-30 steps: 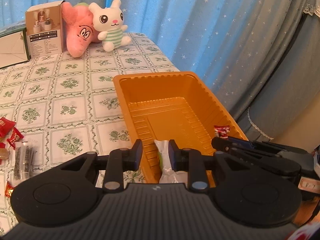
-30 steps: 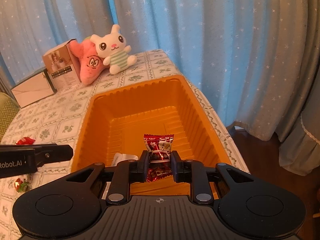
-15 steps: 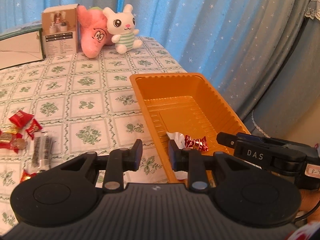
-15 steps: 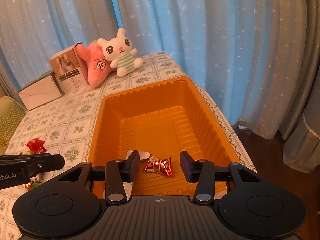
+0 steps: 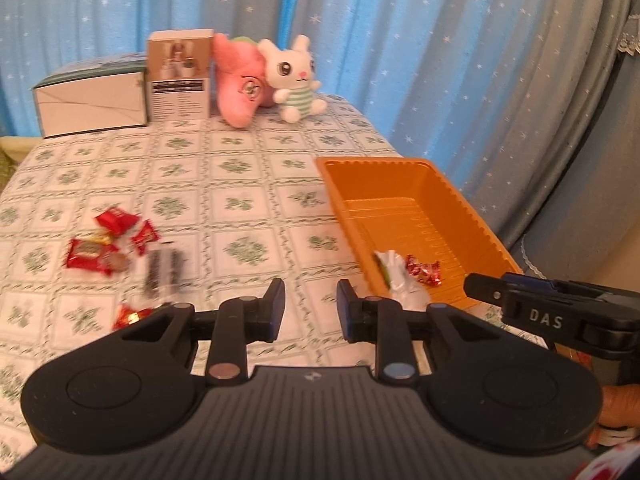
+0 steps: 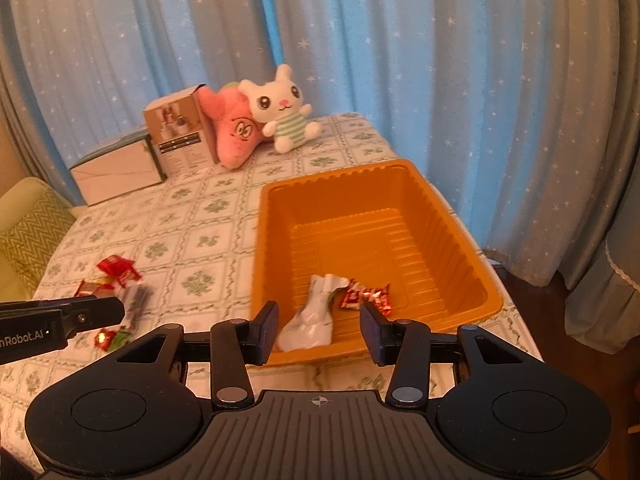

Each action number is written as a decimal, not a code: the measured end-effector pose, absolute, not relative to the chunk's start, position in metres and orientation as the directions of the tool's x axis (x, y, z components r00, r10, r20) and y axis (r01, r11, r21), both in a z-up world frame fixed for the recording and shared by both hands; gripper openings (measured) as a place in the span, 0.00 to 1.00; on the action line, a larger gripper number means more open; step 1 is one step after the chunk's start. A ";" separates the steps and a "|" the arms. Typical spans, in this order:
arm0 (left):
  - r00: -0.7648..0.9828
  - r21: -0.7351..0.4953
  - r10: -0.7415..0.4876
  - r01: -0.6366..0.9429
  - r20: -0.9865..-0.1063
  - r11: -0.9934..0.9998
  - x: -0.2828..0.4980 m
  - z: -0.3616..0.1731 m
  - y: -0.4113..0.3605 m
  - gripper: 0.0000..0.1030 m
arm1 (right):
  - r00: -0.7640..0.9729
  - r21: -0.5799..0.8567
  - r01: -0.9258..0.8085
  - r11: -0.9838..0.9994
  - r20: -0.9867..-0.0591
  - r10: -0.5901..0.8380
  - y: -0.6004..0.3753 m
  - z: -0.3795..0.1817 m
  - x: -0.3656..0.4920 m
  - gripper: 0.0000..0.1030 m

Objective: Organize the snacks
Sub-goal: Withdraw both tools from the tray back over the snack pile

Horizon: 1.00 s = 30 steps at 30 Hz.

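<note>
The orange tray (image 6: 332,172) sits at the table's right side, seen in the left wrist view as orange tray (image 5: 400,166). In it lie a white packet (image 6: 316,312) and a red foil candy (image 6: 368,296), side by side at the near end. My right gripper (image 6: 319,320) hangs open just before the tray's near rim, nothing between its pads. My left gripper (image 5: 310,300) is over bare tablecloth left of the tray, its narrow gap empty. Loose red snacks (image 5: 104,240) and a clear packet (image 5: 162,272) lie further left.
Two plush toys (image 6: 276,116) and two boxes (image 6: 176,136) stand along the table's far edge, with blue curtains behind. A small red and green candy (image 6: 108,338) lies near the left gripper's finger (image 6: 92,312). A green cushion (image 6: 28,224) is at the left.
My right gripper opened and let go of the red candy, which now lies in the tray. Both grippers drew back and up; the left one swung leftward off the tray.
</note>
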<state>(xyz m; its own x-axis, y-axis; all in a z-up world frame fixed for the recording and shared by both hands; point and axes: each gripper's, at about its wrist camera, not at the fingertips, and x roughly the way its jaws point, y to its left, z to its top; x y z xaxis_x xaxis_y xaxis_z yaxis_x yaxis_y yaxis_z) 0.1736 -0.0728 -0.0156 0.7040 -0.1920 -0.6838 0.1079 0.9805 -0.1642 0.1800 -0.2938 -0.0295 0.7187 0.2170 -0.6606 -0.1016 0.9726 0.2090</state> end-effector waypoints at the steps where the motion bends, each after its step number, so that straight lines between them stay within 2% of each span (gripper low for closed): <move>1: 0.706 -0.164 -0.187 0.100 -0.683 0.981 0.170 -0.015 -0.068 0.24 | 0.717 0.208 -0.110 0.972 -0.661 0.222 -0.289 -0.028 0.177 0.44; 16: 0.727 -0.125 -0.056 -0.041 -0.684 0.991 0.118 -0.014 0.018 0.24 | 0.685 0.216 -0.225 0.950 -0.659 0.312 -0.215 -0.025 0.148 0.44; 30: 0.678 -0.077 0.019 -0.110 -0.735 0.991 0.109 -0.046 0.070 0.24 | 0.642 0.232 -0.310 0.922 -0.665 0.383 -0.164 -0.051 0.147 0.44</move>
